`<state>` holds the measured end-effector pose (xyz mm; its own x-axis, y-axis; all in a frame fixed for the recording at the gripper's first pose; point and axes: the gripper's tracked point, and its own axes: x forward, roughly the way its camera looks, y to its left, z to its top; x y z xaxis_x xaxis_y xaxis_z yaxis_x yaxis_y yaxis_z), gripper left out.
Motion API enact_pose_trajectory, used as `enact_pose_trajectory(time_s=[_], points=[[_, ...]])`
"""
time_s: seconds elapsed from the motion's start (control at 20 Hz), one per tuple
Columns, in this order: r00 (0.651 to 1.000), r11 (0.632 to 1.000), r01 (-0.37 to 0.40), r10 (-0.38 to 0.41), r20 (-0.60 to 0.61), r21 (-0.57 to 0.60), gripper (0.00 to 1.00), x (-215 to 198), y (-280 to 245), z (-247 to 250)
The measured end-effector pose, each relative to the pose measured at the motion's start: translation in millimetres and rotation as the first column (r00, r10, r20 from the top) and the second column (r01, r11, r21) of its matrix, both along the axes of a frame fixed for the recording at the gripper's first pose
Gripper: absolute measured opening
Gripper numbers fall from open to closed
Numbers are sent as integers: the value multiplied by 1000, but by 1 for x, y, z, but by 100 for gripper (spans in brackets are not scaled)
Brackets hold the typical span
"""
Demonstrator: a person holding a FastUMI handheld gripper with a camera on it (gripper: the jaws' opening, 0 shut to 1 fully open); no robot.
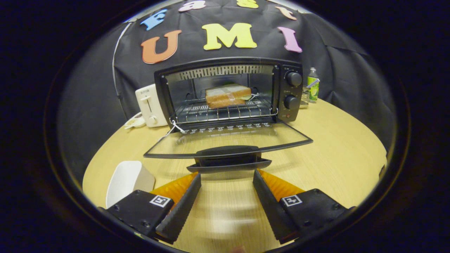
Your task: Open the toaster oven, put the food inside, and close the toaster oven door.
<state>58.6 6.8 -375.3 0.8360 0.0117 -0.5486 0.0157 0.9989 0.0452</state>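
Oven (228,91) stands on the table (337,140) straight ahead of the gripper (227,176), its mouth facing the camera, long axis running side to side. Two knobs (293,90) stacked on its panel at the right end.

Door (228,142) is down, hinged at the oven's lower front edge and lying roughly flat, glass pane pointing out toward the fingers. Its handle (228,160) is a bar set crosswise along the door's free edge, parallel to the oven front.

Food (227,95) (looks like a wrapped sandwich or a block of bread; wrapping not clear) sits inside on the wire rack (225,111), toward the back and a little right of centre, its longer side running across the oven.

Fingers (181,205) are spread wide with bare table between them, gripping nothing. Tips sit just below and near the handle, one to each side of its middle; whether they touch it cannot be told.

A white string (172,128) hangs from the rack's front left corner down past the door's left hinge. White toaster (149,105) stands beside the oven's left wall. Green bottle (313,85) stands behind the oven's right end. White bowl (128,181) on the table just left of the left finger.
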Motion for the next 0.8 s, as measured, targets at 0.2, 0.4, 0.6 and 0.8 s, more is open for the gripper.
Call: enact_pose_trajectory(time_s=[0.2, 0.4, 0.6, 0.8], points=[[1000, 1000, 15, -15, 10, 18, 99, 0, 0, 2], [1000, 1000, 18, -18, -1, 13, 99, 1, 1, 0], [999, 1000, 14, -14, 37, 23, 99, 2, 3, 9], [991, 998, 5, -14, 133, 65, 99, 15, 7, 44]])
